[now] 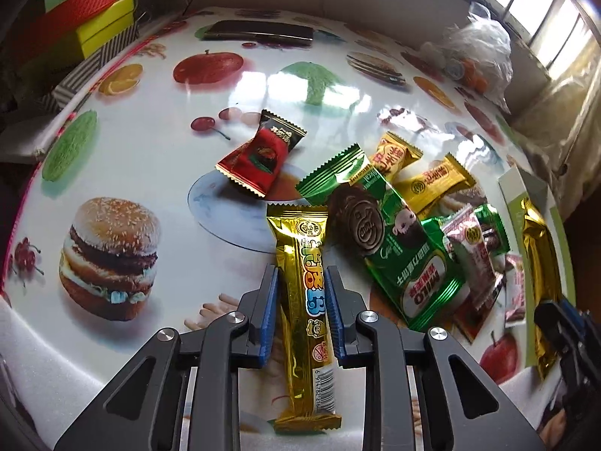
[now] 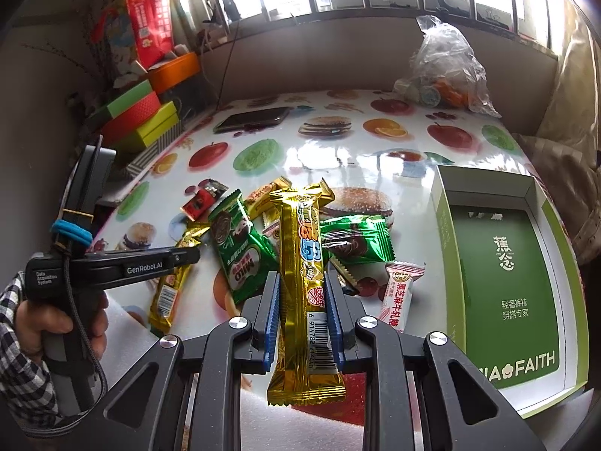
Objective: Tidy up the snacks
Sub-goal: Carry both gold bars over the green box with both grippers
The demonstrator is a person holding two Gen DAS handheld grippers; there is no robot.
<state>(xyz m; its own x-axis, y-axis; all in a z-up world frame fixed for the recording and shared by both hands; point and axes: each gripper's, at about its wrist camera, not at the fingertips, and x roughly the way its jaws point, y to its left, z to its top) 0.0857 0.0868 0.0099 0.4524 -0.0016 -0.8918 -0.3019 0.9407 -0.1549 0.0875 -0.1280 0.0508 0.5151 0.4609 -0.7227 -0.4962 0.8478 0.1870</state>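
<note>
Right hand-held gripper [image 2: 302,314] had its blue pads closed on a long gold foil snack bar [image 2: 305,289], lifted above the fruit-printed table [image 2: 338,158] just left of an open green cardboard box [image 2: 503,263]. Left hand-held gripper [image 1: 301,310] straddled a second gold foil bar [image 1: 305,300] that seemed to lie on the table; whether the pads pinched it could not be told. Slick foil might slide from either grip. The bar looked nearly as long as the box, so a skewed entry might catch its rim. Swinging across could scatter the loose wrapped snacks [image 2: 244,248].
</note>
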